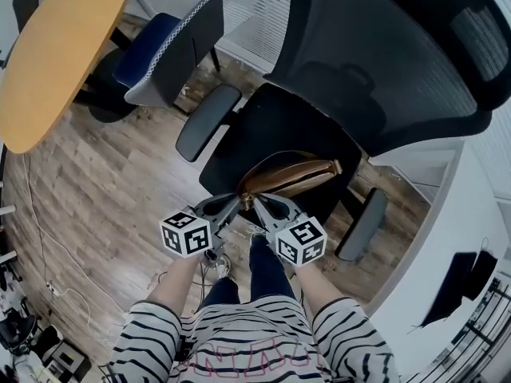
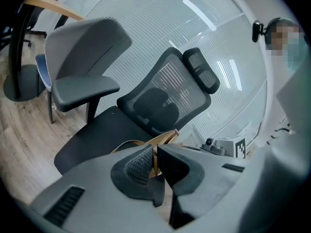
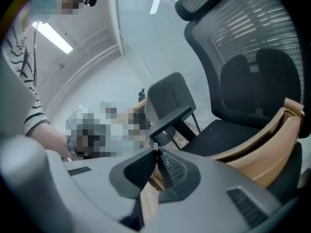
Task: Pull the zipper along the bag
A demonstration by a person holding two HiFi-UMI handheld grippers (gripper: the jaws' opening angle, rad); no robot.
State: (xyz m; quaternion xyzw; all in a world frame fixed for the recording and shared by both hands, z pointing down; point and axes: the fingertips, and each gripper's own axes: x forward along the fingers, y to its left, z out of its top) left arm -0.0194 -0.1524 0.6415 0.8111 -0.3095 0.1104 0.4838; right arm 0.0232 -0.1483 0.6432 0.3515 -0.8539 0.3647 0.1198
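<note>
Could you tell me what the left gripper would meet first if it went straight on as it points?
The left gripper would push into the tan bag, whose end its jaws pinch; beyond, probably the chair's mesh backrest, depth unclear.

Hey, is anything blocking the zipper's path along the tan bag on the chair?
Nothing visible does. The right gripper is shut on the zipper pull, the left gripper pinches the near end of the bag, and the open zipper teeth run unobstructed to the far end.
</note>
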